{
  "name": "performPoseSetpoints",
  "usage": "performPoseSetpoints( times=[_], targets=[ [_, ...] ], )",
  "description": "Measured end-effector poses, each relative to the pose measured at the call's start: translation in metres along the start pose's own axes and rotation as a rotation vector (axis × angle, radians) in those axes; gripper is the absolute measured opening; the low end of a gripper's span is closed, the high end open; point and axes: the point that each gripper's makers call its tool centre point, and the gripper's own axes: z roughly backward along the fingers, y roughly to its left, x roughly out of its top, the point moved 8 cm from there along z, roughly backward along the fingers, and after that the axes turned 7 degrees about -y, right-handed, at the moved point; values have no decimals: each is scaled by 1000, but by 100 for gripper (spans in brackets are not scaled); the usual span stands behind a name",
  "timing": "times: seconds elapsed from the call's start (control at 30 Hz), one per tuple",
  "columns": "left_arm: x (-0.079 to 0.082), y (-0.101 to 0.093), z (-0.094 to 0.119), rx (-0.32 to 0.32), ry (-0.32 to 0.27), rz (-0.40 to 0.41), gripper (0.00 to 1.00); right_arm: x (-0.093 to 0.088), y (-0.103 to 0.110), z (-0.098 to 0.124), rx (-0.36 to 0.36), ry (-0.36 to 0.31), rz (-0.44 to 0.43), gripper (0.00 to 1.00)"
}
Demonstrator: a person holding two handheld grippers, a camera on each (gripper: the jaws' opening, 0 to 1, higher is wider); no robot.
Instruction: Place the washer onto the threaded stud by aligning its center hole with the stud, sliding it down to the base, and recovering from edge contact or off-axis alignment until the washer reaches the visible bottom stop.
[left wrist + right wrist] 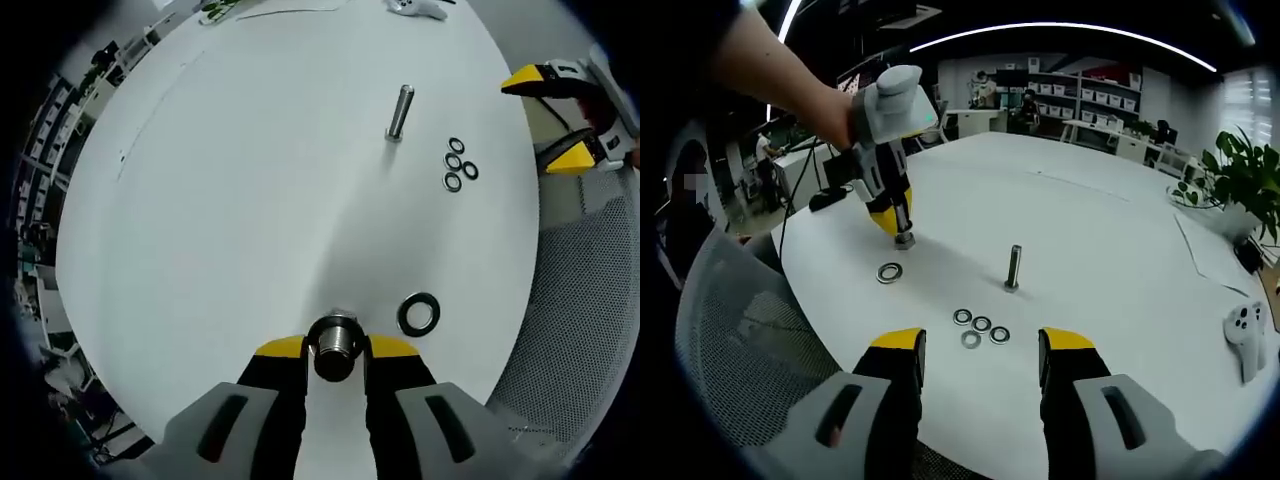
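My left gripper [337, 350] is shut on a threaded stud [336, 336], seen end-on between its yellow tips and resting on the white round table [250, 200]. In the right gripper view, that left gripper [897, 222] holds the stud [904, 239] upright on the table. A large dark washer [418, 313] [889, 272] lies flat just beside the stud. A second stud [400, 112] [1013, 268] stands free further in. My right gripper [980, 360] is open and empty near the table edge; in the left gripper view, the right gripper [560, 115] also shows open.
Several small washers [458, 165] [980, 330] lie clustered near the free stud. A white controller [1245, 335] lies at the far table edge. A grey mesh chair back [740, 340] [585, 300] stands by the near edge. Shelves, desks and a plant [1240, 185] surround the table.
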Motion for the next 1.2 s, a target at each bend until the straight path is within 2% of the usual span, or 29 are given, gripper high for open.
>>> performPoseSetpoints(
  times=[0.17, 0.27, 0.57, 0.77, 0.87, 1.2],
  targets=[
    [-1, -2, -4, -3, -6, 5, 19, 0, -1, 0, -2, 1, -1, 48],
    [-3, -3, -7, 0, 2, -19, 19, -1, 0, 0, 0, 5, 2, 48],
    [-7, -2, -12, -11, -8, 24, 20, -1, -1, -1, -3, 6, 1, 48],
    [-6, -2, -13, -11, -13, -3, 20, -1, -1, -1, -3, 6, -1, 48],
    [-6, -1, -13, -7, -23, 12, 20, -1, -1, -1, -3, 4, 0, 48],
    [-8, -1, -1, 12, -67, 66, 22, -1, 0, -1, 2, 5, 3, 48]
  ],
)
